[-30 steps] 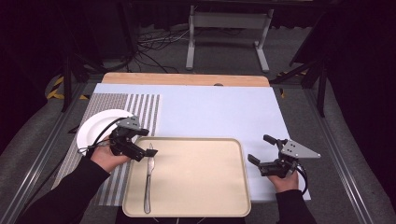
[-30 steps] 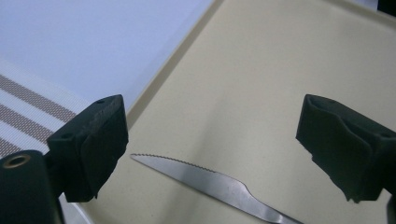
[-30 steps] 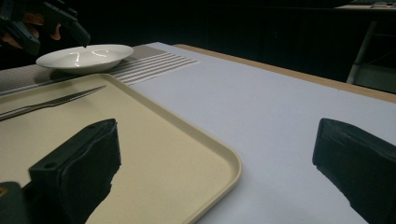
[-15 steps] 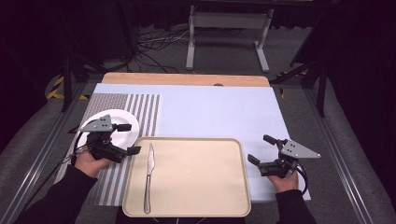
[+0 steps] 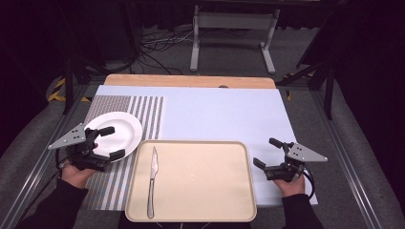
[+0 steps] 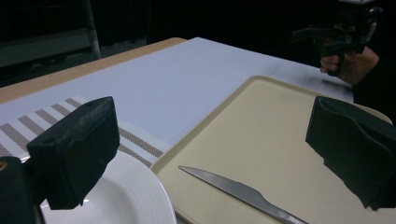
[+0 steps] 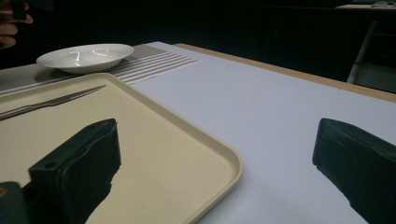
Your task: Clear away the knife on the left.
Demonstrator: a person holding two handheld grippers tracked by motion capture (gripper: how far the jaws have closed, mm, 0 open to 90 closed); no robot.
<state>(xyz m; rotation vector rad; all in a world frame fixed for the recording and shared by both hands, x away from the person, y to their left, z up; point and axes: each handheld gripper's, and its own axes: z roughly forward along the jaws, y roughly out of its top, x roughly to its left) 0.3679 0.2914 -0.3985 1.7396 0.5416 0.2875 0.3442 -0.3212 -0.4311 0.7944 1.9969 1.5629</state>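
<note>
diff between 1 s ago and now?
The left tool has let go of the knife and pulled back left off the tray; it now hovers open over the plate. The knife lies free on the tray's left side, turned a little toward straight. The right tool, tray and plate stayed where they were.
</note>
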